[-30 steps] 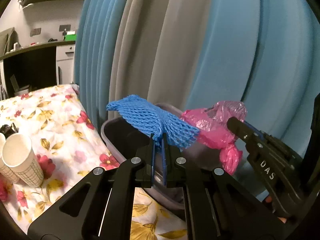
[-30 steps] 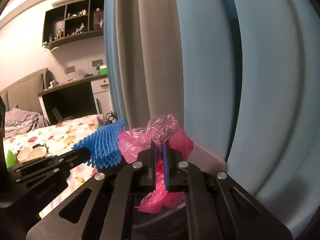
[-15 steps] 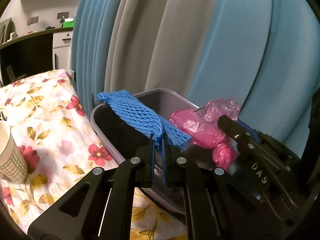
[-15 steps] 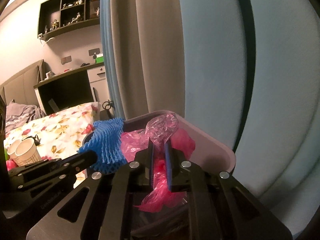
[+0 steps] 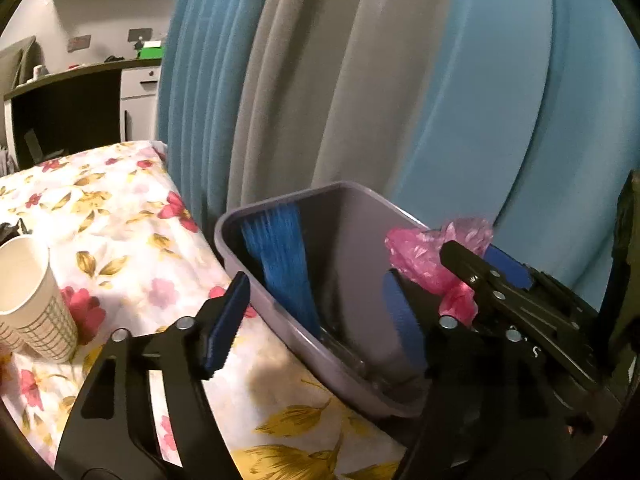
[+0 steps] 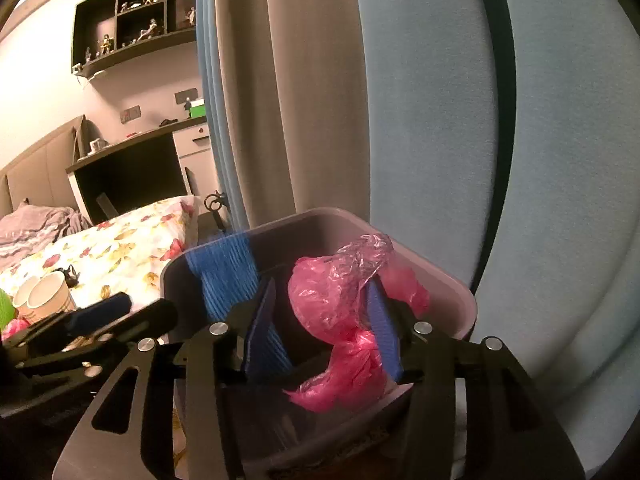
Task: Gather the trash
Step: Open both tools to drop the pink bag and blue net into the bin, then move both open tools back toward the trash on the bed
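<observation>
A grey plastic bin stands at the edge of the flowered bed, in front of the curtains. My left gripper is open over the bin's near rim. A blue foam net is motion-blurred inside the bin, against its left wall; it also shows in the right wrist view. My right gripper is open above the bin. A crumpled pink plastic bag hangs between its fingers against the right pad. The bag shows in the left wrist view too.
Paper cups stand on the flowered bedspread at the left. Blue and grey curtains hang right behind the bin. A dark desk and white cabinet stand far left, with shelves above.
Both grippers opened over the bin. The blue net left my left gripper and drops into the bin. The pink bag is loose between the right fingers.
</observation>
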A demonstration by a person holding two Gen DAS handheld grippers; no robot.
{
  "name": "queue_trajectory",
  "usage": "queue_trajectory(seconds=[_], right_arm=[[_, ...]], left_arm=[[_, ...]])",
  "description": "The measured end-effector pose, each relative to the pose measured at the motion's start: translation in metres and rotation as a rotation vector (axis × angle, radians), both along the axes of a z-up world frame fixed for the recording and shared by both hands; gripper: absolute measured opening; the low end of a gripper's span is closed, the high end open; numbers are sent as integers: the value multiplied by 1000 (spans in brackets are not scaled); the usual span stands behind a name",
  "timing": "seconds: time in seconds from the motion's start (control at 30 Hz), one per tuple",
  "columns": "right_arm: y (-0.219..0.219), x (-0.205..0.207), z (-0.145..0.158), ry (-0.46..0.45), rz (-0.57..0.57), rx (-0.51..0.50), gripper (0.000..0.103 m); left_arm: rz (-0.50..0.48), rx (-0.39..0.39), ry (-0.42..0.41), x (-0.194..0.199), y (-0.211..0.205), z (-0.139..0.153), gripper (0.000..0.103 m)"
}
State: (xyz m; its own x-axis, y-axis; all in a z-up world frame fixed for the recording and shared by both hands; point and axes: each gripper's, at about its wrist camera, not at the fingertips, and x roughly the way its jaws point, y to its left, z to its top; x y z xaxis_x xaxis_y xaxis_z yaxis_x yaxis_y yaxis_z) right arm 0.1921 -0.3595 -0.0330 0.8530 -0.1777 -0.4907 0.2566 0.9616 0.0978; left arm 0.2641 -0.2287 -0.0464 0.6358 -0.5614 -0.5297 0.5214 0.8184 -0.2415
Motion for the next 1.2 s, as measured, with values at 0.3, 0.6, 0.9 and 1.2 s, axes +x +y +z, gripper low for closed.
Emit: queue_trajectory(seconds=[0.3,0.6,0.9,1.2], right_arm=[[-2,-2,1,-12,-3,11,64],[1,-13,5,-37,-3,50,80],[40,-41,18,-68,67,9,88],[101,-70,23,-58,174,0,89]], left_arm=[[29,5,-25,-8,10,4,83],[141,32,-93,-30,41,10,90],[303,88,-136,-63,91,25,90],[494,124,-157,-102,159,28,90]])
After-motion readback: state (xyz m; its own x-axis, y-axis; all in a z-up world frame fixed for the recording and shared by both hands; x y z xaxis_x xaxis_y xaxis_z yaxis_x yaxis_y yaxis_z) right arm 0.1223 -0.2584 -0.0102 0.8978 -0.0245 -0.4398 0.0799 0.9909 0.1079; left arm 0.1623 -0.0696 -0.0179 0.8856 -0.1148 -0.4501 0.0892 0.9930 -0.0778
